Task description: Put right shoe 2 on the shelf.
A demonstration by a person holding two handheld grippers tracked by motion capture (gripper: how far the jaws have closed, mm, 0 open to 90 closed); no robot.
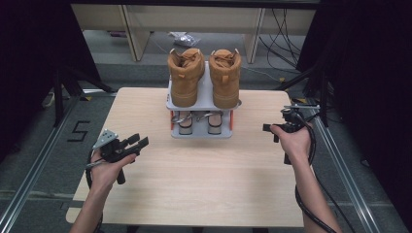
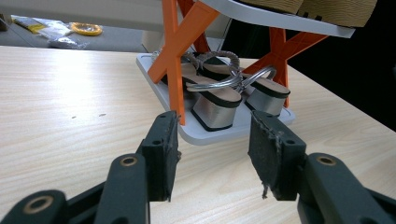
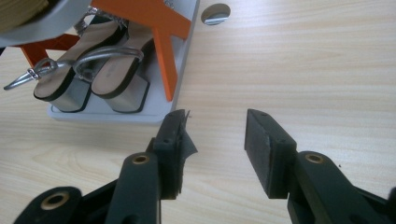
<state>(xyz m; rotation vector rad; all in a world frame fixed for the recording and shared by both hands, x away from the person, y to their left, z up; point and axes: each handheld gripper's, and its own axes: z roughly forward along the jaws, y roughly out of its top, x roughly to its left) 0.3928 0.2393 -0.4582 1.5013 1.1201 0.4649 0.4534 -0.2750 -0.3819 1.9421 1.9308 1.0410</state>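
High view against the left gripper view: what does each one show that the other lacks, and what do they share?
High view: the pair of tan boots seen whole on the rack's top shelf, both hands, the right gripper and the full table.

Left gripper view: the left gripper with its fingers open and nothing between them, the orange crossed legs close up, and yellow tape on the floor behind.

Shared: the heeled sandals on the lower shelf, the rack, the wooden tabletop.
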